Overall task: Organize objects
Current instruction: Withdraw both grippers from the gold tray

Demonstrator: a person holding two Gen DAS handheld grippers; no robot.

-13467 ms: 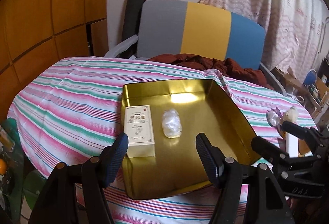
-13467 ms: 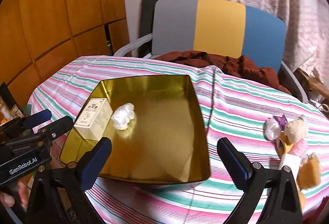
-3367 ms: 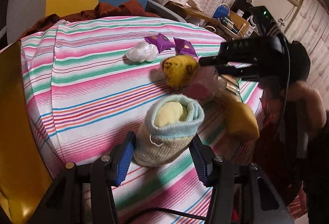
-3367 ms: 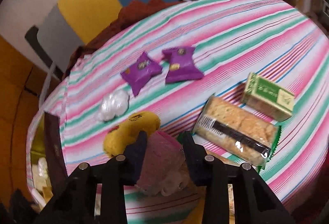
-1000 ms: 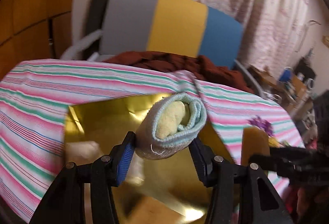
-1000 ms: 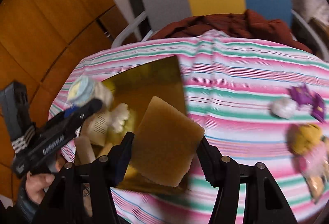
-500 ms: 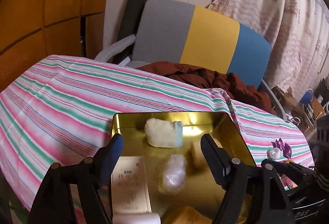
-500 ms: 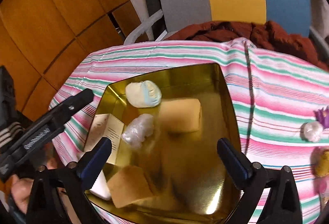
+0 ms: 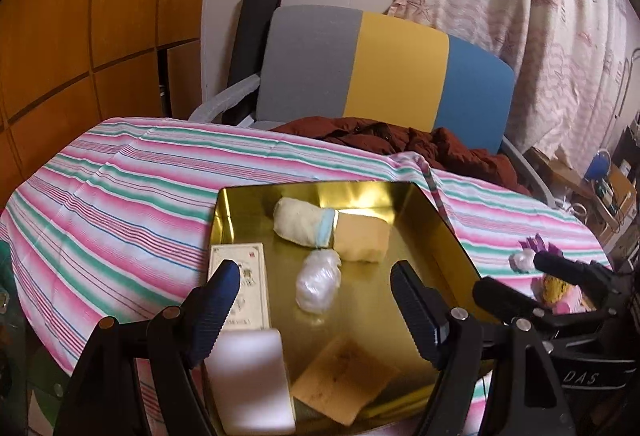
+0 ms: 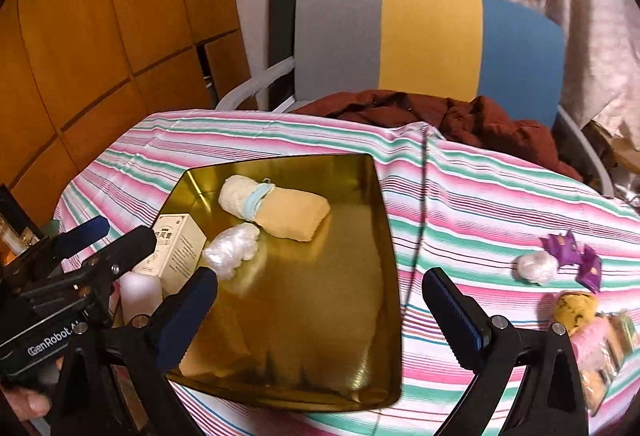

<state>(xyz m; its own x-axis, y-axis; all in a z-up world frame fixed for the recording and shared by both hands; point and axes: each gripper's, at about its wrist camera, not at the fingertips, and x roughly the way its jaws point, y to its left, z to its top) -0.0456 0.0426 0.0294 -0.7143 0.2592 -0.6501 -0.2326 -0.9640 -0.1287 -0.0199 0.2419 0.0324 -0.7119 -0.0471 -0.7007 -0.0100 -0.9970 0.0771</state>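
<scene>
Both the left claw and right claw are gaping wide and empty, risking clipping the gold tray rim, tipping it off the counter edge.

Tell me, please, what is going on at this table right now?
A person is tidying loose items into a gold tray with two handheld grippers. The left gripper and right gripper are both open and empty, hovering at the tray's near side. The tray holds a rolled sock, a tan sponge, a clear wrapper, a box and a white block. Purple packets, a white candy and a yellow toy remain on the cloth.
</scene>
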